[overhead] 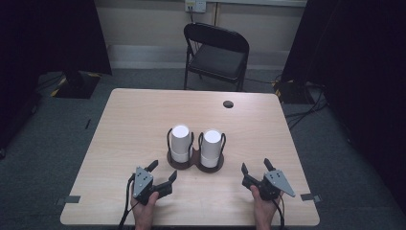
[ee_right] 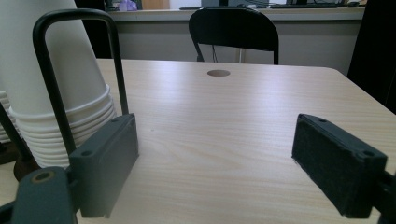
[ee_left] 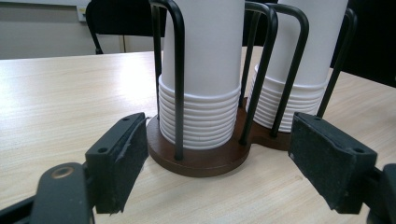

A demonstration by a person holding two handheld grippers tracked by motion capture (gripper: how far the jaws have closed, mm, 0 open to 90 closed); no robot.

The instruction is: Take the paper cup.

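Note:
Two stacks of white paper cups, upside down, stand side by side in a dark brown double holder [overhead: 195, 164] with black wire hoops at the table's middle. The left stack [overhead: 180, 142] and the right stack [overhead: 210, 147] are about equal in height. My left gripper [overhead: 162, 173] rests open on the table just in front and to the left of the holder; in its own view the left stack [ee_left: 203, 70] and holder base [ee_left: 201, 161] sit close ahead between the jaws. My right gripper [overhead: 256, 166] is open, to the right of the holder, with the right stack [ee_right: 56, 88] at its left.
The light wooden table [overhead: 143, 120] has a round cable hole [overhead: 228, 104] near its far right edge. A black folding chair [overhead: 215, 55] stands beyond the table. Tape marks sit at the table's near corners. Dark curtains hang at both sides.

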